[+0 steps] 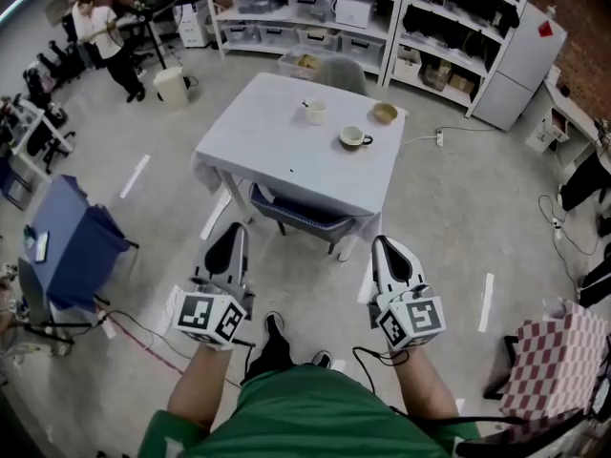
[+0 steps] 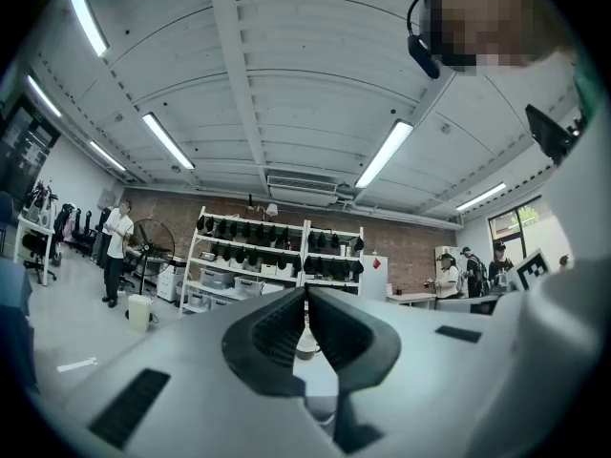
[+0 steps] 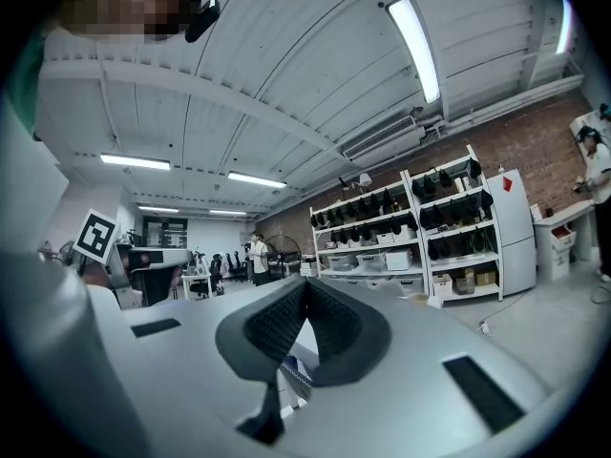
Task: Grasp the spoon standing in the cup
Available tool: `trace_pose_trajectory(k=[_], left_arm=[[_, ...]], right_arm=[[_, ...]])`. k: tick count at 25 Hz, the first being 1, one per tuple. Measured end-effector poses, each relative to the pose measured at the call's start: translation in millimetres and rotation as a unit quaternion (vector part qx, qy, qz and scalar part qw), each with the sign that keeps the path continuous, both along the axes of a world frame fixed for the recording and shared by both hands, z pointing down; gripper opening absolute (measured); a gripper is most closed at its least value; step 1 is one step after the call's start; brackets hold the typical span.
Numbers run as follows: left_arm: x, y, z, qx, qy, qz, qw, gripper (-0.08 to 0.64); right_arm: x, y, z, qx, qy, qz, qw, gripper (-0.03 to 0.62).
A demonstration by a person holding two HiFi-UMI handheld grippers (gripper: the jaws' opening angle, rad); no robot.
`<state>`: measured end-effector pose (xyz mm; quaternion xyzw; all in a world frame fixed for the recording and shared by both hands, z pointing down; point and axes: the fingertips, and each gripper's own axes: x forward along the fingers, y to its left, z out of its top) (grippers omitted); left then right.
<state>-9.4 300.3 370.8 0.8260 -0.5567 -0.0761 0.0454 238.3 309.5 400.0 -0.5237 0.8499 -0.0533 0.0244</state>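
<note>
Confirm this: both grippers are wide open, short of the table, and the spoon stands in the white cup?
Not open: the left gripper and right gripper are shut, per their own gripper views. They are short of the table, the spoon standing in the white cup.

Grey floor (image 1: 458, 218), brick wall (image 2: 410, 241), white shelving (image 1: 315, 17)

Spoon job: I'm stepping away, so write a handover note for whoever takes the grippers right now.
Left gripper shut, empty, short of the table.
Right gripper shut, empty, also short of it.
Spoon stands in the white cup on the far side, near a mug and bowl.
Done: nothing yet.
Left: approach, open a gripper, close on the spoon.
</note>
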Motion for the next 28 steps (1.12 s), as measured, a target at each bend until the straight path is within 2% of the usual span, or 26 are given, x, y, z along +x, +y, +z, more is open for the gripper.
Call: trace_pose_trajectory(k=[3, 9, 18, 23, 28], left_arm=[[-20.7, -29.6, 3.7, 0.0, 0.003, 0.009, 1.0, 0.029], [-84.1, -125.6, -25.6, 0.01, 0.015, 0.029, 0.9994, 0.029], [-145.8, -204.6, -21.6, 0.029, 0.03, 0.05, 0.9979, 0.029], [-166.9, -240.3, -14.3, 0.024, 0.038, 0.051, 0.9977, 0.029], [-170.5, -276.0, 7.2, 0.012, 0.047, 0.047, 0.9977, 0.029]], right_arm=[[-13.2, -23.8, -3.1, -0.001, 0.006, 0.016, 1.0, 0.021], [-65.5, -104.7, -36.4, 0.002, 0.02, 0.053, 0.998, 0.021], [-102.6, -170.0, -39.8, 0.019, 0.046, 0.106, 0.993, 0.021], [-113.5, -198.5, -38.2, 0.017, 0.063, 0.116, 0.991, 0.021], [-115.3, -235.8, -19.0, 0.006, 0.069, 0.114, 0.991, 0.021]])
